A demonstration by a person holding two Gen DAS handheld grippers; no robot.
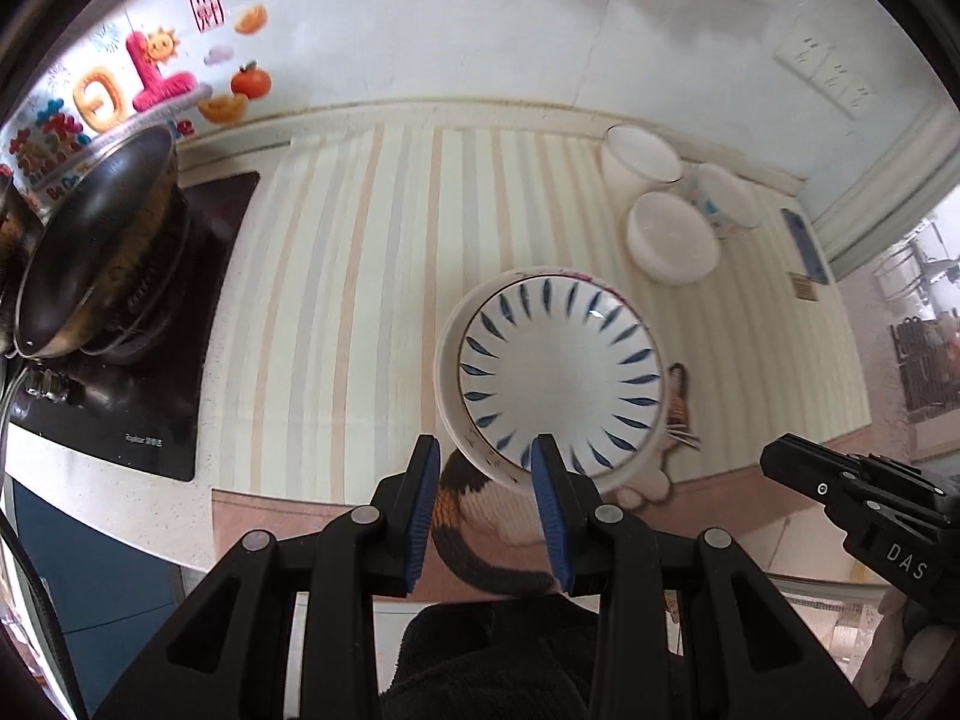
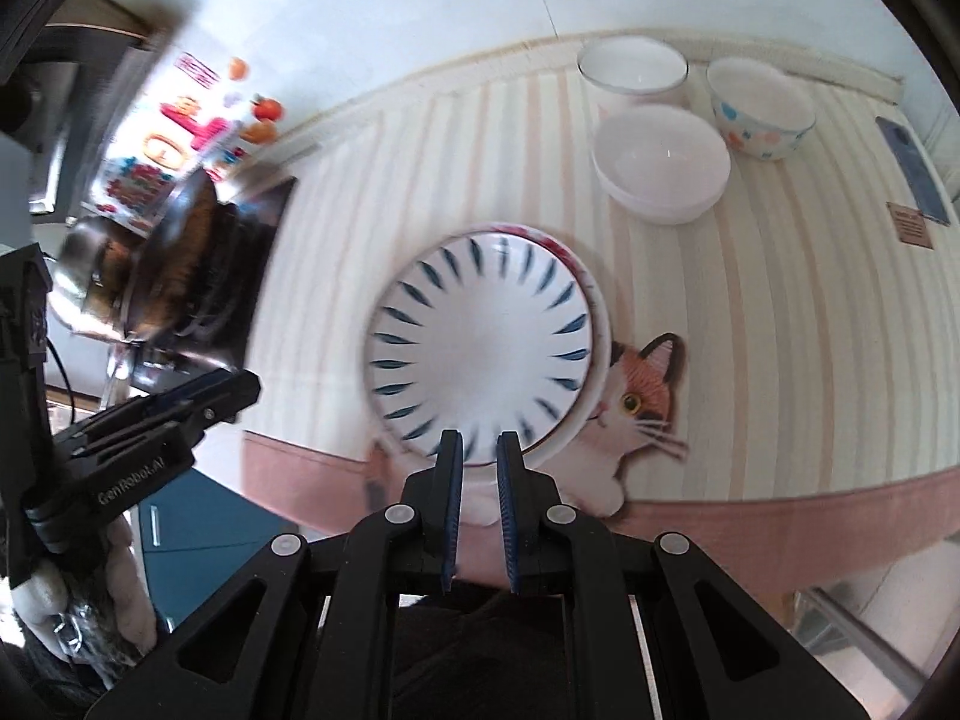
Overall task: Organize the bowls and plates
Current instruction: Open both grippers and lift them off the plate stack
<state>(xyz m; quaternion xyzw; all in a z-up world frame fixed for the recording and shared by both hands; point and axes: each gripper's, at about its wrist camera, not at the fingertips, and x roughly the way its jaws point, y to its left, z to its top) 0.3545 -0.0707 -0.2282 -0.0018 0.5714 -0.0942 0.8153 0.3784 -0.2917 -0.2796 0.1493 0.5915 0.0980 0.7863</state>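
Observation:
A white plate with blue dashes (image 1: 561,369) lies on top of a larger plate with a red-patterned rim (image 1: 450,354), on the striped mat. Both show in the right wrist view too, the dashed plate (image 2: 480,345) and the larger plate (image 2: 600,312). My left gripper (image 1: 486,456) is open and empty, just above the stack's near edge. My right gripper (image 2: 480,450) is open with a narrow gap and empty, at the stack's near edge. A plain white bowl (image 2: 660,162), a clear glass bowl (image 2: 633,69) and a spotted bowl (image 2: 759,105) stand behind the plates.
A steel pan (image 1: 90,246) sits on a black stove (image 1: 150,372) to the left. A phone (image 2: 915,171) and a small brown card (image 2: 909,225) lie at the far right. The mat (image 2: 780,360) has a cat print near the front edge. The wall is behind.

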